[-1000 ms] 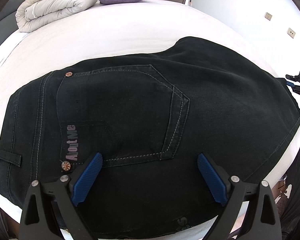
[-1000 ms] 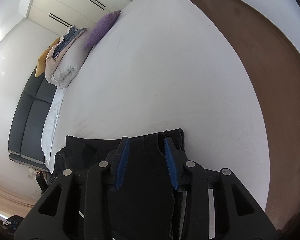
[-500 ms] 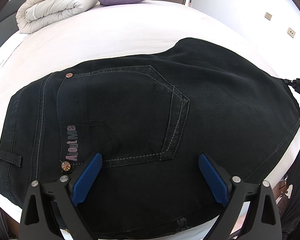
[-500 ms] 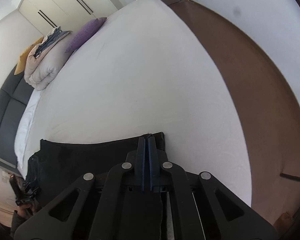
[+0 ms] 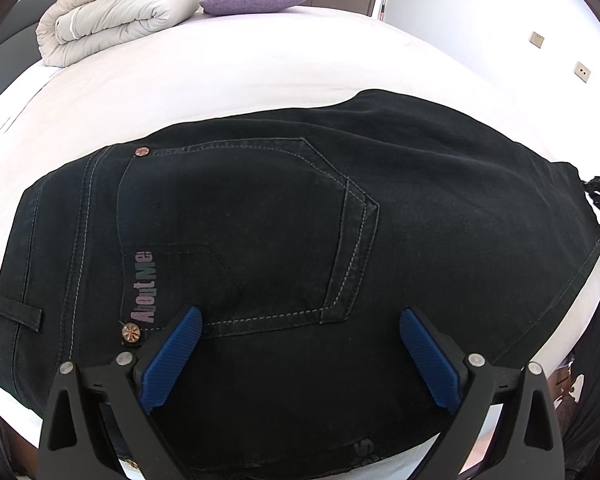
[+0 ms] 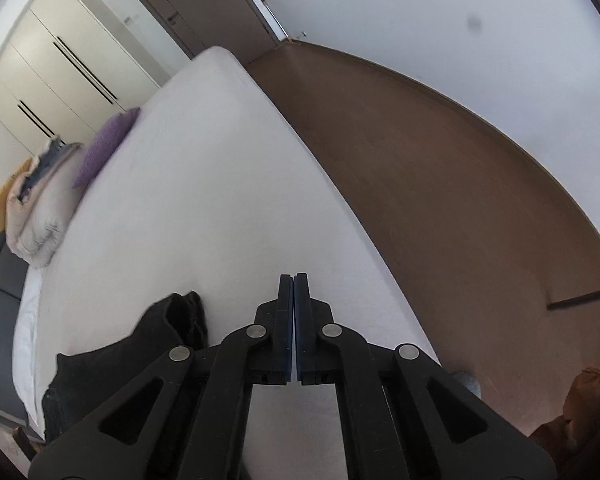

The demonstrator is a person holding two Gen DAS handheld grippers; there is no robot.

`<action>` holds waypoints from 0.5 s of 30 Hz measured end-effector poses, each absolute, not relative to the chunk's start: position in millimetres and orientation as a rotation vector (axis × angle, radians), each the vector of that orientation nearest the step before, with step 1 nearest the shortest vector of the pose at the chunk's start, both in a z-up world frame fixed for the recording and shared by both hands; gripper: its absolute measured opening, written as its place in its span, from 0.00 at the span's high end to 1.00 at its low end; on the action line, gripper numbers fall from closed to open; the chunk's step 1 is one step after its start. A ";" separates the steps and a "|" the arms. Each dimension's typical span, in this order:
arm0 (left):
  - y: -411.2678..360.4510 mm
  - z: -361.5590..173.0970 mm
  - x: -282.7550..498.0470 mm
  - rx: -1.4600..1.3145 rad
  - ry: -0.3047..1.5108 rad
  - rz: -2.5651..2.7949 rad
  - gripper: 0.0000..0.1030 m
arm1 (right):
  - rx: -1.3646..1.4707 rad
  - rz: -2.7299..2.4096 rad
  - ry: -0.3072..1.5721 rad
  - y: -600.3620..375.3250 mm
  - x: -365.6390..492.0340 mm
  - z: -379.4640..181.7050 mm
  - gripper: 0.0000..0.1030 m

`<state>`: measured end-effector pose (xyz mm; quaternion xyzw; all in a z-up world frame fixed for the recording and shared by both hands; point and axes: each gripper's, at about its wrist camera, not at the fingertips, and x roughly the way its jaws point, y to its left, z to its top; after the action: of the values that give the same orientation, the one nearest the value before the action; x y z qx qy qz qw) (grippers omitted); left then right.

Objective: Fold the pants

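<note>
The left tool [image 5: 300,354] stands spread wide, its blue pads [image 5: 172,364] hovering over the seat of the black pants [image 5: 284,232] and gripping nothing. The right tool [image 6: 294,328] has just been closing and is now pressed fully together with no cloth between the jaws; the bunched leg end of the pants lies just beside it, to its left in the right wrist view, apart from the pads. The pants lie flat near the edge of the bed [image 5: 228,64], back pocket [image 5: 260,216] upward, waistband to the left in the left wrist view. Assessment: this is denim, moderately heavy, soft but with stiff seams and a thick waistband; it should not slip and will hold a crease. The firm holds are judged to be the waistband corner and the leg hem, where layers are thick enough to pinch. The white sheet is smooth and bare around the garment. A folded duvet [image 5: 112,16] and a purple pillow [image 5: 256,0] sit at the far end, well apart. Beyond are wardrobe doors [image 6: 60,64], a brown floor [image 6: 440,168] and plain white walls.
</note>
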<state>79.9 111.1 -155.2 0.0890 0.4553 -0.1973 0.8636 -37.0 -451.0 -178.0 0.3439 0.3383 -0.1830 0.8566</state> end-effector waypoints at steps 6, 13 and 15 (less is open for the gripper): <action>108.6 -156.3 79.5 0.188 0.945 -0.402 0.00 | 0.575 -0.242 0.614 -391.5 -52.0 -122.1 0.98; 112.7 -156.1 74.0 0.170 0.931 -0.398 0.00 | 0.572 0.239 0.834 -220.0 26.2 -147.3 0.98; 115.2 -154.8 73.3 0.149 0.929 -0.408 0.00 | 0.627 0.268 0.906 -193.8 48.7 -173.0 0.98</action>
<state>73.3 115.2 -154.8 0.0712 0.4445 -0.1952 0.8713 48.7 -193.8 -173.0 0.2968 0.4291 0.1271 0.8436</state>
